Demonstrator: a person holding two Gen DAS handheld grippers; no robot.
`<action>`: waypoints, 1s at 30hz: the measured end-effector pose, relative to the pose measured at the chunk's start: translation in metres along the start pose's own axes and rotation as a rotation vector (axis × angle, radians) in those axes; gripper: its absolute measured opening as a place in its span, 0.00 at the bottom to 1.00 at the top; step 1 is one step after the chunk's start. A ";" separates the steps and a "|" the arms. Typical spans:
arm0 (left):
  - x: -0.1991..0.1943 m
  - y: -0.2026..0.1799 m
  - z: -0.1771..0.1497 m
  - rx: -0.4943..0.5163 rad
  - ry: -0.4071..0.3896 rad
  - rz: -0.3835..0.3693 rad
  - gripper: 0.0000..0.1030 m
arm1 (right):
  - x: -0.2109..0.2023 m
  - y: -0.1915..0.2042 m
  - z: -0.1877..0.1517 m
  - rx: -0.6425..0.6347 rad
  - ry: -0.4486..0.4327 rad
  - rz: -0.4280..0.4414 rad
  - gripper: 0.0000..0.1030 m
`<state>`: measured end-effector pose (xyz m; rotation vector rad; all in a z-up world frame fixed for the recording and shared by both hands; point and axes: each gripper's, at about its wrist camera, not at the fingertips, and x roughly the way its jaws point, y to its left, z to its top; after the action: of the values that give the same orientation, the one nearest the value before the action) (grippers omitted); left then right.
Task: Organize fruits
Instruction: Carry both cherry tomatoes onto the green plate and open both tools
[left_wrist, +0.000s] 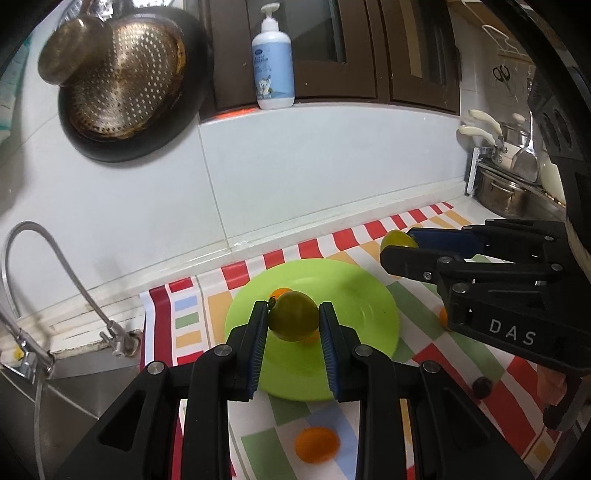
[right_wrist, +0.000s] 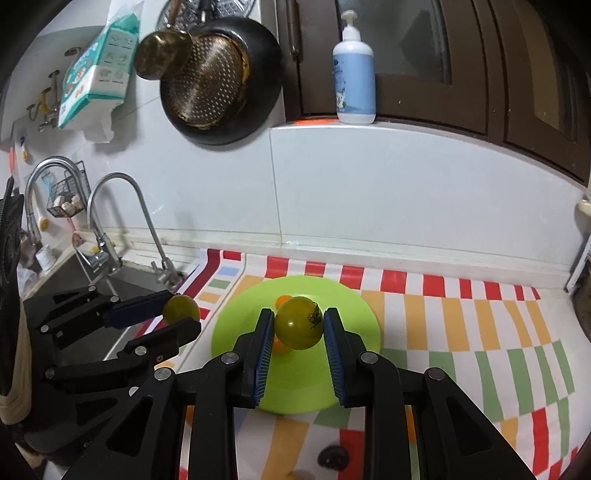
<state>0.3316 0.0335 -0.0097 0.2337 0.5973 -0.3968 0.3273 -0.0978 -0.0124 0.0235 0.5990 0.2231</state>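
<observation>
Both tools (left_wrist: 293, 321) (right_wrist: 299, 325) clamp green tomatoes (left_wrist: 293, 315) (right_wrist: 299, 323) above the plate (left_wrist: 362, 306).

We see a counter (right_wrist: 424, 254) running along the tiled wall, and over it lies a checked cloth (right_wrist: 461, 332) in red, orange, green and blue. On the cloth rests a green plate (left_wrist: 354, 291), an orange fruit (left_wrist: 317, 444) just in front of the plate, and a small dark fruit (left_wrist: 482, 387) off to its right. To the left the cloth's edge meets a steel sink (left_wrist: 74, 384).
</observation>
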 end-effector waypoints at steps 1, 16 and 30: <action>0.005 0.003 0.001 0.000 0.007 -0.005 0.27 | 0.006 0.000 0.002 0.000 0.008 -0.002 0.28; 0.091 0.024 -0.005 0.022 0.128 -0.067 0.27 | 0.097 -0.013 0.004 0.000 0.166 -0.001 0.28; 0.130 0.033 -0.009 0.017 0.176 -0.130 0.37 | 0.150 -0.022 -0.002 0.009 0.281 -0.016 0.29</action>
<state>0.4395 0.0278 -0.0904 0.2484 0.7848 -0.5106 0.4512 -0.0868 -0.0990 -0.0042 0.8797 0.2092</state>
